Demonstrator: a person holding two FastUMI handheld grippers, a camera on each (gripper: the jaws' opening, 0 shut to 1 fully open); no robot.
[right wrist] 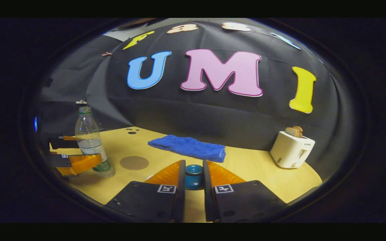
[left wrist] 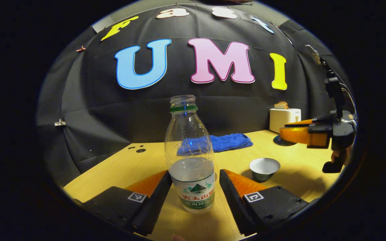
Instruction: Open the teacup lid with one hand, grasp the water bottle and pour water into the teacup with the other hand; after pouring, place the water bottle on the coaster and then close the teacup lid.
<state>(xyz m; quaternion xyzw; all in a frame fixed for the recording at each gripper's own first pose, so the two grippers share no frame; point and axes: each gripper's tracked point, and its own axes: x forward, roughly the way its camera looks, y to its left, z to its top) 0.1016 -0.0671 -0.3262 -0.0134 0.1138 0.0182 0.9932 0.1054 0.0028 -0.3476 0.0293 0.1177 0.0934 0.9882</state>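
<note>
A clear water bottle point(left wrist: 191, 160) with no cap, partly full, stands upright on the wooden table point(left wrist: 136, 167). My left gripper point(left wrist: 195, 172) is open, one finger on each side of the bottle's lower half, with a narrow gap on the right. To its right sits the uncovered grey teacup point(left wrist: 264, 168). My right gripper point(right wrist: 194, 164) is shut on the blue knob of the teacup lid point(right wrist: 193, 176). In the left gripper view the right gripper point(left wrist: 285, 134) hangs above the table behind the cup, the dark lid point(left wrist: 280, 142) under its tips. The round brown coaster point(right wrist: 134, 163) lies beside the bottle point(right wrist: 90, 144).
A folded blue towel point(right wrist: 189, 147) lies at the back of the table point(right wrist: 253, 167) against the black wall. A white toaster point(right wrist: 292, 149) holding bread stands at the back right. The table's left edge runs close behind the bottle.
</note>
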